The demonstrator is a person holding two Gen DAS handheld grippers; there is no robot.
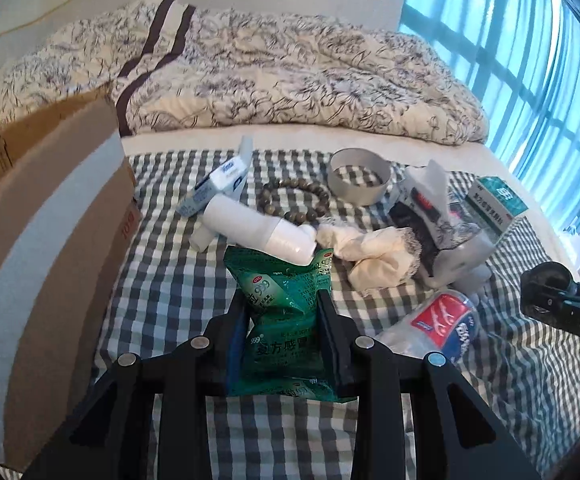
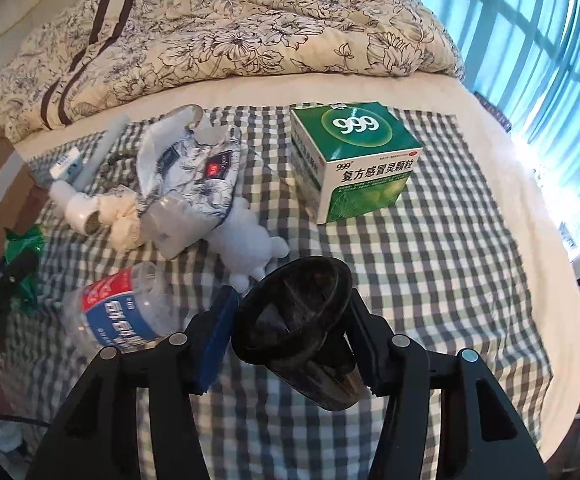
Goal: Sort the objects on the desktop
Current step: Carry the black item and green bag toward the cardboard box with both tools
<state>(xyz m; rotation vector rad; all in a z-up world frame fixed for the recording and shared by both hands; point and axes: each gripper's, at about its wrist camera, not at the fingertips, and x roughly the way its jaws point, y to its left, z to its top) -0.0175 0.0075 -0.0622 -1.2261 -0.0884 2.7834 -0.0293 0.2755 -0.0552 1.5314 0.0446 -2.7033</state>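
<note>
Left gripper (image 1: 283,312): fingers closed against both sides of a green sachet (image 1: 285,320) printed "999", which stands between the pads just above the checked cloth (image 1: 161,280).
Right gripper (image 2: 290,332): jaws pressed on a black cup-like part (image 2: 302,332) with ribs inside, its round mouth tilted toward the camera; the cup is clear of the cloth.
Water bottle (image 2: 117,312): a clear, crumpled bottle with a red-and-blue label, lying on its side on the cloth, just left of the right gripper.
White plush toy (image 2: 249,248): lying just beyond the bottle, partly under a floral-print tissue pack (image 2: 193,184).
Cream cloth bundle (image 1: 374,252): knotted, touching the tissue pack's left side.
White bottle (image 1: 261,232): on its side, just behind the green sachet.
Bead bracelet (image 1: 294,200): flat on the cloth behind the white bottle.
Tape ring (image 1: 360,176): grey, standing on its edge face, right of the bracelet.
Blue-and-white box (image 1: 217,184): small, tilted, left of the bracelet.
Green medicine box (image 2: 354,164): "999" carton, upright, well right of the tissue pack.
Cardboard box (image 1: 45,232): at the cloth's left edge.
Floral quilt (image 1: 269,76): bunched along the far side of the bed.
Window (image 1: 530,60): far right, blue-lit.
</note>
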